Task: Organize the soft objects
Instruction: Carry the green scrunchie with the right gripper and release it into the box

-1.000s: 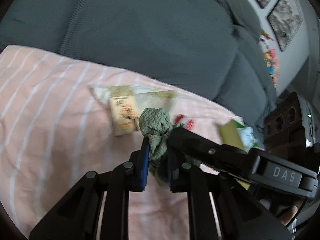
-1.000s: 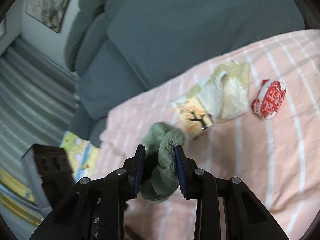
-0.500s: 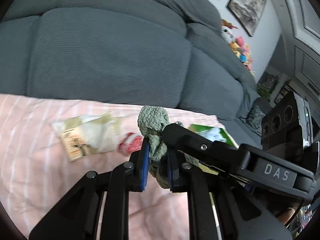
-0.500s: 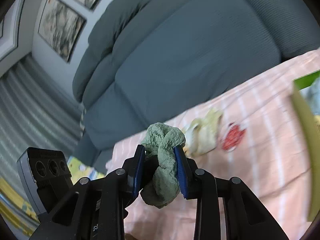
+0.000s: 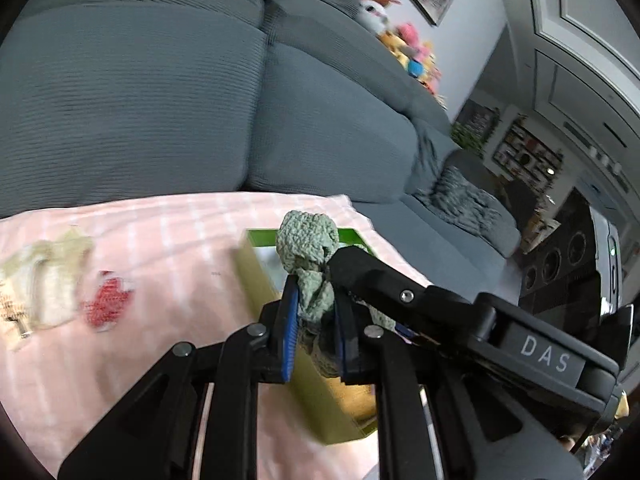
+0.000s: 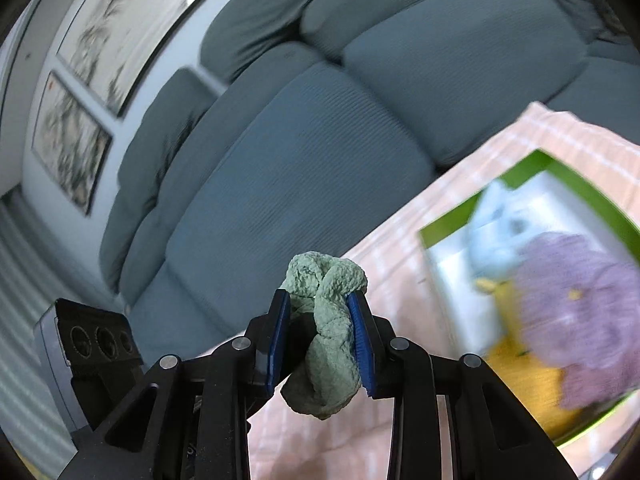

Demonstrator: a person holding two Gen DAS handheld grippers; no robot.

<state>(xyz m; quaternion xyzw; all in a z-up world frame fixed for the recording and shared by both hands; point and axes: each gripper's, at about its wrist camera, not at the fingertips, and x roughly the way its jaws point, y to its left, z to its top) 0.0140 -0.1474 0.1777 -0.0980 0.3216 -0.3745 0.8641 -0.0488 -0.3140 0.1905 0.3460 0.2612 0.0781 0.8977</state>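
Observation:
A twisted green knitted cloth (image 5: 306,240) hangs above the pink striped sheet (image 5: 168,248). My left gripper (image 5: 314,288) is shut on it. The right gripper's black finger (image 5: 376,276) reaches in from the right to the same cloth. In the right wrist view my right gripper (image 6: 318,300) is shut on the green cloth (image 6: 326,344), which bulges above the blue pads (image 6: 358,320). A green box (image 6: 532,164) lies to the right with purple (image 6: 580,304), light blue (image 6: 492,232) and yellow (image 6: 520,376) soft things inside. In the left wrist view the box (image 5: 260,276) sits just behind the cloth.
A cream knitted piece (image 5: 40,280) and a small red thing (image 5: 106,306) lie on the sheet at the left. Grey sofa cushions (image 5: 140,100) rise behind. Plush toys (image 5: 404,48) sit on the sofa back. Framed pictures (image 6: 108,40) hang on the wall.
Both grippers have swung right and risen with the green cloth. The cream piece and red thing slid to the left of the view, and the green box came into view under the cloth.

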